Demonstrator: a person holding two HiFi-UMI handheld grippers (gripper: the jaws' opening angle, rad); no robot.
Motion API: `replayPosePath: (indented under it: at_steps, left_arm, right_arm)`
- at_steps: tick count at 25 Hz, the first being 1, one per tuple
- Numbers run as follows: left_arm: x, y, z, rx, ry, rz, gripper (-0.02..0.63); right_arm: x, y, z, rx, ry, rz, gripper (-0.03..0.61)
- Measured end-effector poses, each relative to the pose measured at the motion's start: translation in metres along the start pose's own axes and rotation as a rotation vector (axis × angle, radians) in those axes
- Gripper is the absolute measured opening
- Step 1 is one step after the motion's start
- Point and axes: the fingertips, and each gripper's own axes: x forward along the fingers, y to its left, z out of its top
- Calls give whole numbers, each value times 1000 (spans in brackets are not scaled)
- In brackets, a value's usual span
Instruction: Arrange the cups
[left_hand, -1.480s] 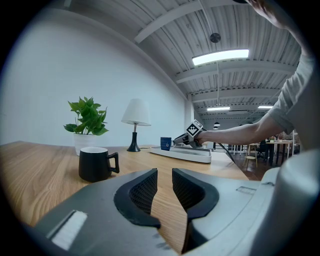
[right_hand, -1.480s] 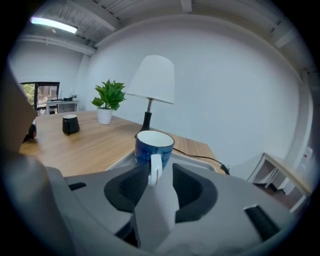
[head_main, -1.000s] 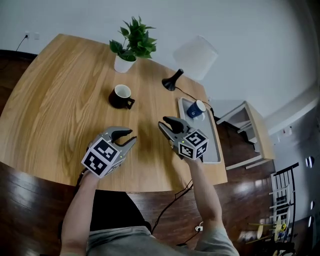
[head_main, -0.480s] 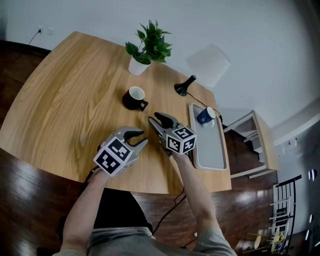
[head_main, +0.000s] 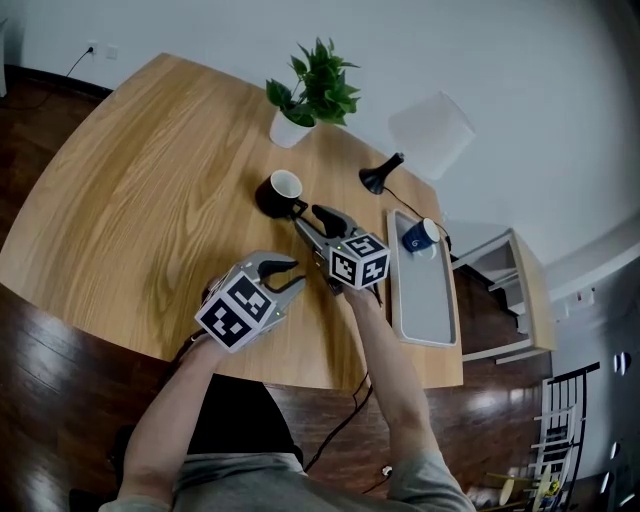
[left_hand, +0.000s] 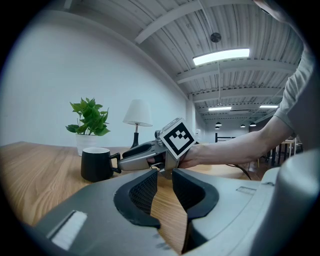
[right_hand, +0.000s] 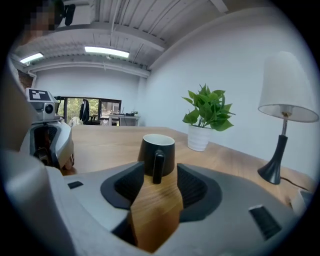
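progress: early days, I'd say. The blue cup (head_main: 420, 236) is already on the grey tray (head_main: 427, 312) at the right of the head view, looking tipped on its side. The black mug (head_main: 283, 190) is out on the bare table (head_main: 140, 190).
what's left: my guess is the mug has to be picked up and taken over to the tray next to the blue one.
mug location: upper middle of the head view, upright, just below the potted plant (head_main: 316, 92) and left of the lamp (head_main: 392, 165).
right gripper (head_main: 312, 215): jaws have just been opening and stand wide apart, gripping nothing.
mug vs right fingers: in the right gripper view the handle (right_hand: 157, 167) points straight back at the gap, right at its mouth. The pads aren't pressing on it, and the mug body sits just beyond the tips.
left gripper (head_main: 286, 272): clenched and empty, lower middle of the head view, well short of the mug.
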Motion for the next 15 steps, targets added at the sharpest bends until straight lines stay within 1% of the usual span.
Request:
replayPosePath:
  at_steps: [3, 5, 9, 10, 11, 13, 15]
  left_arm:
    - [1, 0, -1, 6, -4, -1, 101]
    - [1, 0, -1, 6, -5, -1, 101]
    - [-1, -1, -1, 0, 7, -4, 101]
    - [-1, -1, -1, 2, 6, -5, 101]
    - [-1, -1, 0, 5, 3, -5, 101]
    - [-1, 0, 0, 6, -3, -3, 101]
    - [0, 0, -1, 4, -3, -2, 101]
  right_arm:
    - [13, 1, 4, -35, 17, 3, 211]
    - [20, 2, 5, -55, 30, 9, 167]
    - [26, 5, 8, -92, 45, 24, 152]
    - [26, 6, 8, -103, 49, 22, 137]
    - [26, 7, 8, -110, 52, 21, 101]
    - [27, 8, 8, -95, 53, 27, 91]
    - [26, 7, 9, -54, 45, 34, 86]
